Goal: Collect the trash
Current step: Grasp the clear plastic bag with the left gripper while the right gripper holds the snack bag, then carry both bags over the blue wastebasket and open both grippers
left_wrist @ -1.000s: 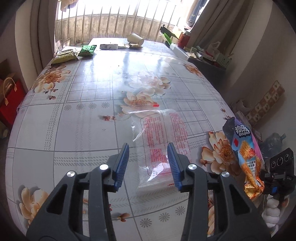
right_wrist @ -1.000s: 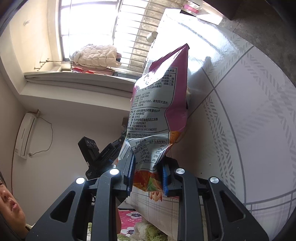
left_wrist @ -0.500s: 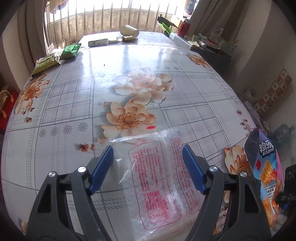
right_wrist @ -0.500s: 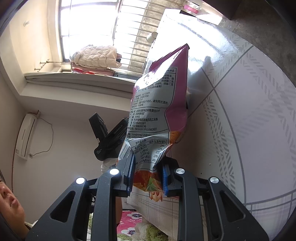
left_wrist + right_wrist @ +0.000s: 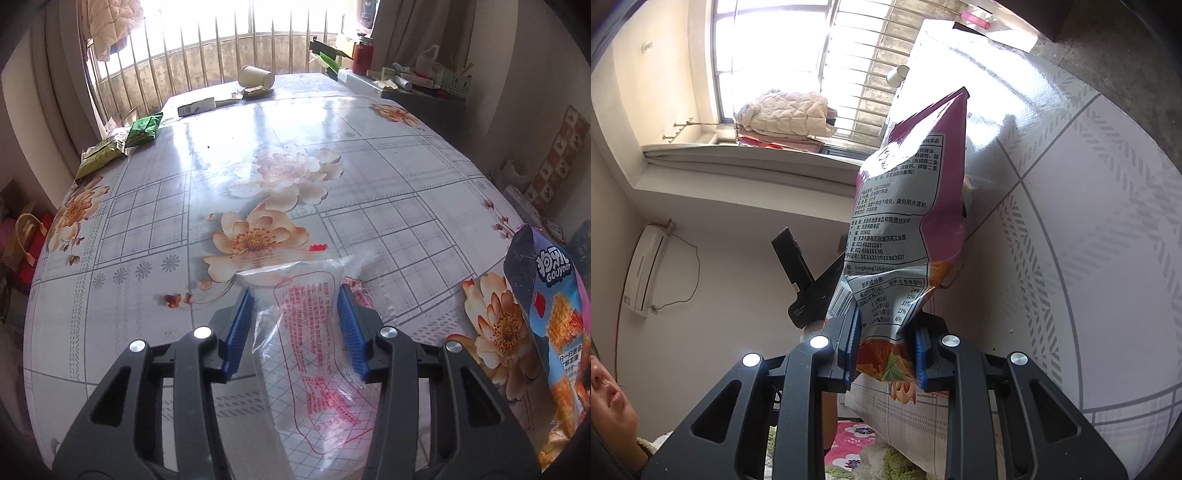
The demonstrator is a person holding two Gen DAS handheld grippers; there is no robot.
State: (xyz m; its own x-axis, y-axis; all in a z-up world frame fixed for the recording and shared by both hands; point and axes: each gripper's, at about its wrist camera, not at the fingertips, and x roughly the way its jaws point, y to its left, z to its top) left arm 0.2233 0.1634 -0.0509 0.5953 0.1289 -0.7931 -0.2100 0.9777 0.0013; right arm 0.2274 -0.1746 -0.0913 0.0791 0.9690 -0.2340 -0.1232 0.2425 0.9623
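Clear plastic bag (image 5: 314, 343) w/ red print is lying lower centre on the floral table (image 5: 369, 155), sitting btwn left gripper (image 5: 295, 328) pads, jaws apart either side. Right gripper (image 5: 886, 354) is pinching the pink snack bag (image 5: 908, 229), centre frame.

The left wrist view looks from low over the near edge of the table (image 5: 369, 155), forward along its tongs (image 5: 295, 328) toward the barred window, with the clear printed bag (image 5: 314, 354) close below the lens. The right wrist view is rolled sideways beside the table (image 5: 1089, 229), facing up along its tongs (image 5: 884, 350) toward window and wall. Both views share the tabletop, the paper cup (image 5: 255, 76) (image 5: 897, 75) and the snack bag (image 5: 554, 332) (image 5: 908, 206)
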